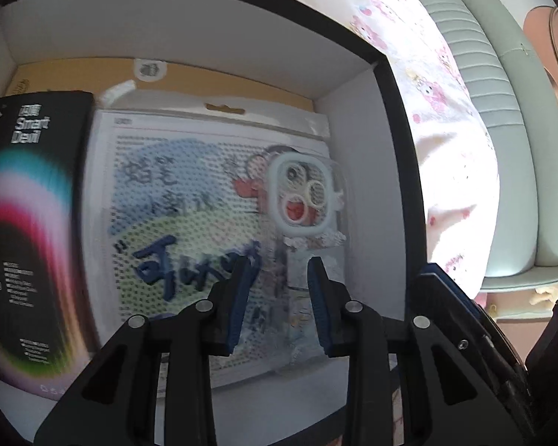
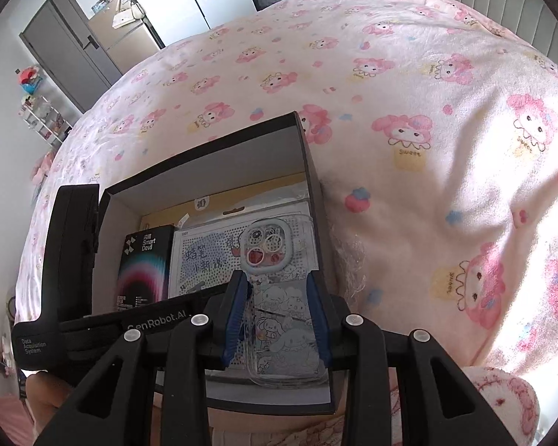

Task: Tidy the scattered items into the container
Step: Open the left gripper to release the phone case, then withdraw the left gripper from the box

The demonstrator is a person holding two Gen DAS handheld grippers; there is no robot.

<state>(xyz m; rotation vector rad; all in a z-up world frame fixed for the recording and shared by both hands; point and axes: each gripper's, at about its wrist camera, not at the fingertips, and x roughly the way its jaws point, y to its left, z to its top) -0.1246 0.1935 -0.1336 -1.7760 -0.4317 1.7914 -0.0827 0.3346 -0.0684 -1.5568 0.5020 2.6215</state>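
A black box with white inner walls [image 1: 357, 156] [image 2: 212, 171] sits on the bed. Inside lie a black "Smart Devil" package [image 1: 22, 230] [image 2: 143, 260], a flat cartoon-printed packet [image 1: 189, 215] [image 2: 201, 260] and a clear phone case with cartoon figures [image 1: 301, 197] [image 2: 282, 308]. My left gripper [image 1: 279, 271] is open just above the case, jaws apart, holding nothing. My right gripper [image 2: 277, 282] hovers over the box, its blue pads on either side of the clear case; I cannot tell whether they press it. The left gripper's body [image 2: 70, 260] shows in the right wrist view.
The pink cartoon-print bedsheet [image 2: 409, 119] surrounds the box. A padded grey-green headboard [image 1: 502, 119] lies to the right. A grey door [image 2: 67, 44] and a shelf with toys [image 2: 41, 111] stand at the far left of the room.
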